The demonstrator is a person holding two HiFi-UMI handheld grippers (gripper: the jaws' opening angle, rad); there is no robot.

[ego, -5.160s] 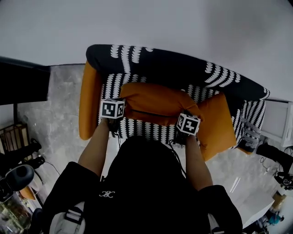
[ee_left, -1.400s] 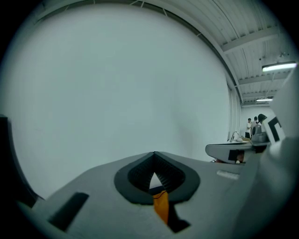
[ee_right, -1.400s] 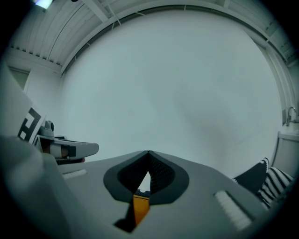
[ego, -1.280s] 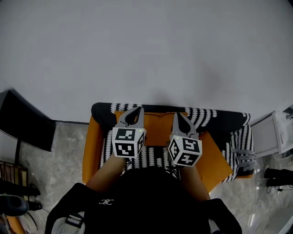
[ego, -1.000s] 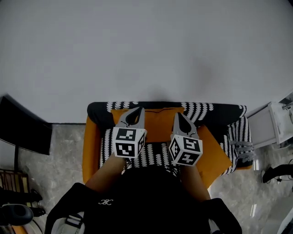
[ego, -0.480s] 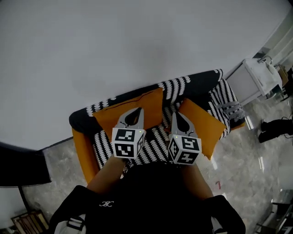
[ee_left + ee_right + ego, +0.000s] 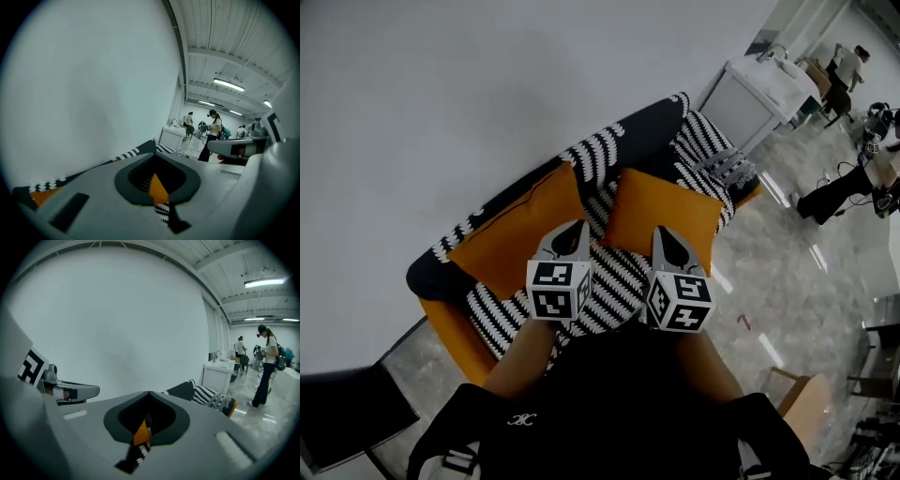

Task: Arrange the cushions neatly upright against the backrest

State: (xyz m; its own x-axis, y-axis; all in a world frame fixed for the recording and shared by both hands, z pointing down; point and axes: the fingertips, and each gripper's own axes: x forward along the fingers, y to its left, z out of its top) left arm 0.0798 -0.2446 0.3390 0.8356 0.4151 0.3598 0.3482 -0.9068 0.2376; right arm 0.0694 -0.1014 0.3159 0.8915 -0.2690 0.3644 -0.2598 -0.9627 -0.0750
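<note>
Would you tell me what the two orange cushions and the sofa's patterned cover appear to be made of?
Orange cushions: probably smooth matte fabric or faux leather; flat colour, no sheen. Patterned cover: likely woven or knitted textile, matte, with ropelike white stripes.

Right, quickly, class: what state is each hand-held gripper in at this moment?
Left hand-held gripper: closed, holding nothing.
Right hand-held gripper: closed, holding nothing.
</note>
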